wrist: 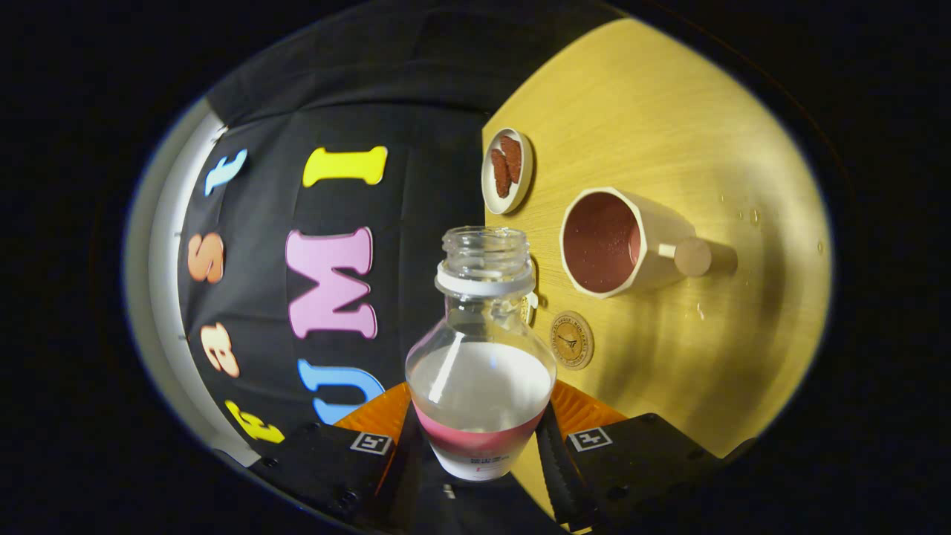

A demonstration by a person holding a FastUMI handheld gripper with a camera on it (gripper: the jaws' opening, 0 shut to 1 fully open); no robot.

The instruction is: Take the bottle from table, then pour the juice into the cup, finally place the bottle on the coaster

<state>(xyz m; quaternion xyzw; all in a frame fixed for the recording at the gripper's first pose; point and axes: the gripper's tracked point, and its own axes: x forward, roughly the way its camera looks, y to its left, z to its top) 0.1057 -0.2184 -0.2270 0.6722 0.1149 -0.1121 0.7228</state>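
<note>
My gripper (479, 438) is shut on a clear bottle (481, 371), one finger on each side of its lower body. The bottle has no cap, a white neck ring and a pink and white label, and pale liquid fills its lower half. The whole view is rolled sideways, so the wooden table (669, 119) stands on the right. Beyond the bottle's open mouth and to its right sits a cream cup (617, 241) with a stub handle and a dark reddish inside. A round wooden coaster (571, 339) lies between the cup and the bottle.
A small white dish (507, 171) with reddish-brown pieces sits on the table's edge beyond the cup. A few droplets (750, 217) dot the wood past the cup's handle. The booth's black cloth wall stands behind the bottle.
</note>
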